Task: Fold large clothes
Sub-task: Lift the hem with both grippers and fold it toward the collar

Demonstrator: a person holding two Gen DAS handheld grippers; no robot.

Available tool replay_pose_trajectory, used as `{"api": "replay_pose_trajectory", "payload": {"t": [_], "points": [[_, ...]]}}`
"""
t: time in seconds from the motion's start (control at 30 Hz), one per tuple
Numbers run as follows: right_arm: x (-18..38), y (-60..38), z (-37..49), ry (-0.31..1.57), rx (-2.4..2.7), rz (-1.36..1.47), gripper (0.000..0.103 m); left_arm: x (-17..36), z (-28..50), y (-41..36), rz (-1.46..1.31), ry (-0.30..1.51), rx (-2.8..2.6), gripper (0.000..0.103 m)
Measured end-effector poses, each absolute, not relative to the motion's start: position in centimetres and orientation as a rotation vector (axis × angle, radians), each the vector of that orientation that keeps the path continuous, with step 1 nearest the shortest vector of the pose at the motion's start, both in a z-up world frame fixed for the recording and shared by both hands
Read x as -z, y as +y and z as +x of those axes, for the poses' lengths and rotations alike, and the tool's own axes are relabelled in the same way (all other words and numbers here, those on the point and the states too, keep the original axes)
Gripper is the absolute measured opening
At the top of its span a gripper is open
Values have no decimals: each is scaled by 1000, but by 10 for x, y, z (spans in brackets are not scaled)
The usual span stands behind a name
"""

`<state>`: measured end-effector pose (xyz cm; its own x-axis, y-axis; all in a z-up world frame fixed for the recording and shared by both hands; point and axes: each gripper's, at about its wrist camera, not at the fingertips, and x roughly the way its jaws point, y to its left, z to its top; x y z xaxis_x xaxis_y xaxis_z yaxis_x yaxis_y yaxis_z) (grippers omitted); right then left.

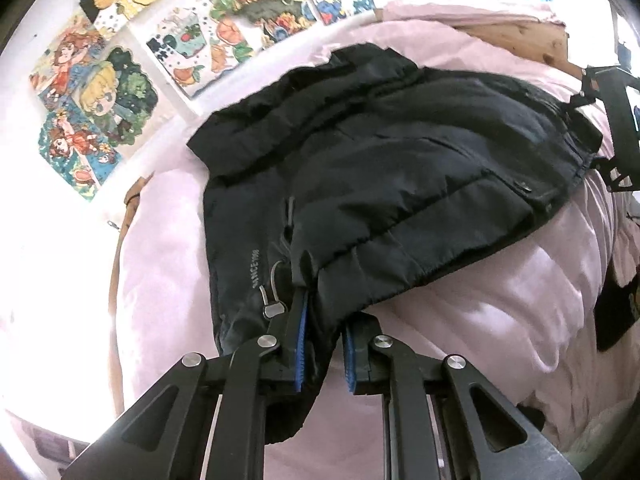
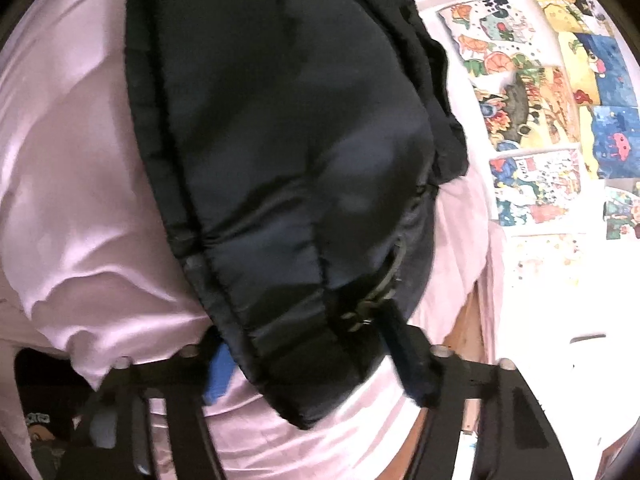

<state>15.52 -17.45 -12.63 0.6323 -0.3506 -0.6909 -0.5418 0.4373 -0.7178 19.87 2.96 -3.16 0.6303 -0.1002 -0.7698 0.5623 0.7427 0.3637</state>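
A black padded jacket (image 1: 384,168) lies partly folded on a pink bedsheet (image 1: 500,300). My left gripper (image 1: 324,324) is shut on the jacket's near hem, beside a zipper and a cord toggle (image 1: 272,308). In the left wrist view my right gripper (image 1: 600,136) grips the jacket's far right corner. In the right wrist view the jacket (image 2: 280,140) fills the middle, and my right gripper (image 2: 312,364) is shut on its near edge by a buckle (image 2: 376,296); the blue pad (image 2: 218,376) of one finger shows.
Colourful cartoon posters (image 1: 120,92) cover the white wall beside the bed, also in the right wrist view (image 2: 552,112). A wooden bed frame (image 1: 520,40) shows at the far side. A dark printed item (image 2: 40,428) lies at the bed's edge.
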Motion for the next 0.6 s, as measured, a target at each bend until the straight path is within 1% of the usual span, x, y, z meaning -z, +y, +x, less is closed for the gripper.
{"api": "replay_pose_trajectory", "payload": {"t": [0.07, 0.2, 0.27, 0.3, 0.33, 0.4, 0.47, 0.6], "points": [[116, -177, 158, 914, -137, -1133, 42, 28, 197, 29, 620, 794, 402, 13], [87, -182, 163, 869, -127, -1056, 32, 21, 202, 36, 586, 785, 391, 13], [66, -187, 167, 845, -120, -981, 22, 17, 202, 36, 578, 777, 385, 13], [55, -189, 169, 826, -114, -942, 20, 16, 203, 38, 580, 772, 383, 13], [43, -191, 171, 802, -108, -901, 14, 15, 203, 38, 579, 770, 380, 13], [24, -194, 175, 770, -102, -821, 12, 15, 204, 41, 569, 780, 375, 13], [7, -202, 183, 755, -100, -722, 12, 17, 209, 45, 557, 822, 377, 17], [-18, -213, 196, 755, -114, -550, 12, 20, 213, 57, 521, 883, 405, 18]]}}
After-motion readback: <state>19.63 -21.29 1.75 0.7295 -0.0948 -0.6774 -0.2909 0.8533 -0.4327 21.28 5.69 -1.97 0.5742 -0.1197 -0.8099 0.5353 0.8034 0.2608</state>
